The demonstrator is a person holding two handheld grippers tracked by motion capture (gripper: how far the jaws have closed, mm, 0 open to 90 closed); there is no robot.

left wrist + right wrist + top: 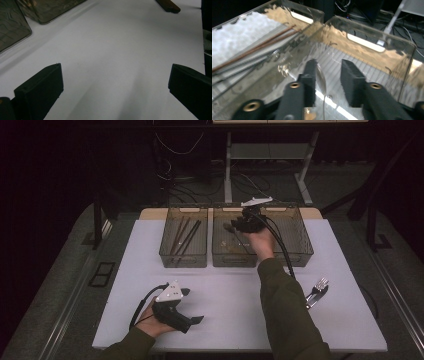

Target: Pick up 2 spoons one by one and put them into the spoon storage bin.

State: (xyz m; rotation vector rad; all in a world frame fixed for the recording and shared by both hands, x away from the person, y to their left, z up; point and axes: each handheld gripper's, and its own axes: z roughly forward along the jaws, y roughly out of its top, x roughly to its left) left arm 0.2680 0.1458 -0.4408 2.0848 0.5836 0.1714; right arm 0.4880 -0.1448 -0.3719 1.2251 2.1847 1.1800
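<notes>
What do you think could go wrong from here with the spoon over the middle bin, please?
The right gripper has its jaws apart, and the spoon leans on one pad only, so it could drop askew or clatter against the middle bin. The fork near the table's edge could get knocked off.

Right tongs [239, 226] inside middle bin [235, 258]

The room is dim, and the floor beyond the white table [225, 290] sinks into near black. In the left gripper view, soft grey shadows stretch across the table between and ahead of that gripper's jaws. In the right gripper view, warm glare streaks the clear bin [372, 45] walls ahead of the right gripper [328, 72], whose near parts look soft and blurred.
</notes>
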